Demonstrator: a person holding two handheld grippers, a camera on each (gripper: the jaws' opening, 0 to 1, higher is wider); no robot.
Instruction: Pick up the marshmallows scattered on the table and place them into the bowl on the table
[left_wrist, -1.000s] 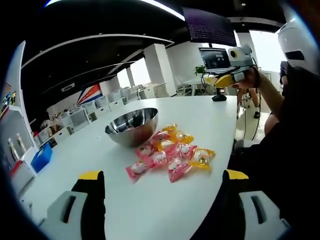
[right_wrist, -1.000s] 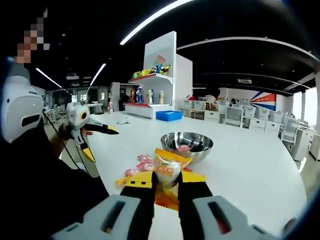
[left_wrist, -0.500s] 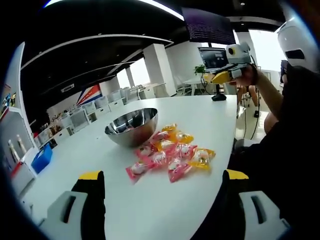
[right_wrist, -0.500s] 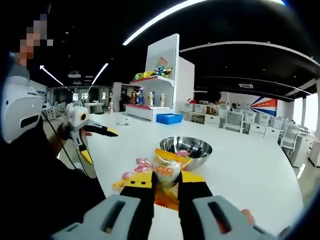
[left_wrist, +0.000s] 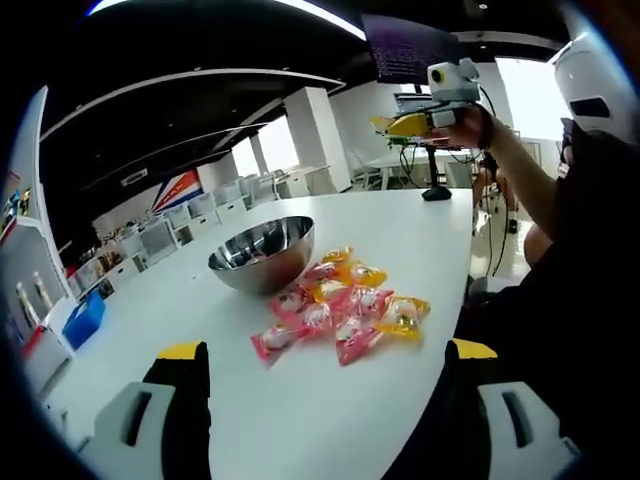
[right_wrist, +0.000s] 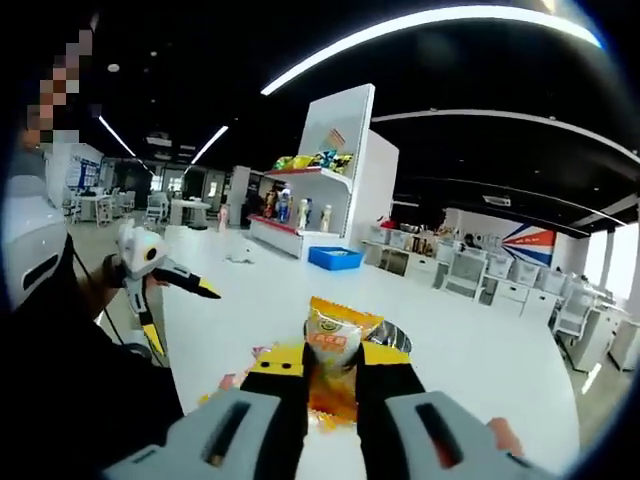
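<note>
Right gripper: my right gripper (right_wrist: 333, 372) is clamped on an orange marshmallow packet (right_wrist: 335, 352), which stands upright between the yellow-tipped jaws; in the left gripper view this gripper (left_wrist: 405, 125) shows high above the far side of the table.
Change: over the last second I have lifted the right gripper; the steel bowl (right_wrist: 397, 338) now sits lower and is largely hidden behind the packet and jaws, where a second ago it stood clear above them.
Meaning for task: I judge the packet is in carry, raised but not yet over the bowl; release remains to be done.
Left gripper: my left gripper (left_wrist: 320, 372) stands wide apart and empty, unmoved, low over the table's near edge; it also shows at the left of the right gripper view (right_wrist: 175, 300).
Remaining packets: a cluster of pink and yellow marshmallow packets (left_wrist: 342, 308) lies on the table just beside the bowl (left_wrist: 262, 254).
Surface: white table (left_wrist: 300, 410), glossy, curved edge.
Room: open office; white shelf unit (right_wrist: 330, 190) with bottles, blue bin (right_wrist: 335, 259), dark ceiling with strip lights (right_wrist: 430, 30), monitor (left_wrist: 405, 50).
</note>
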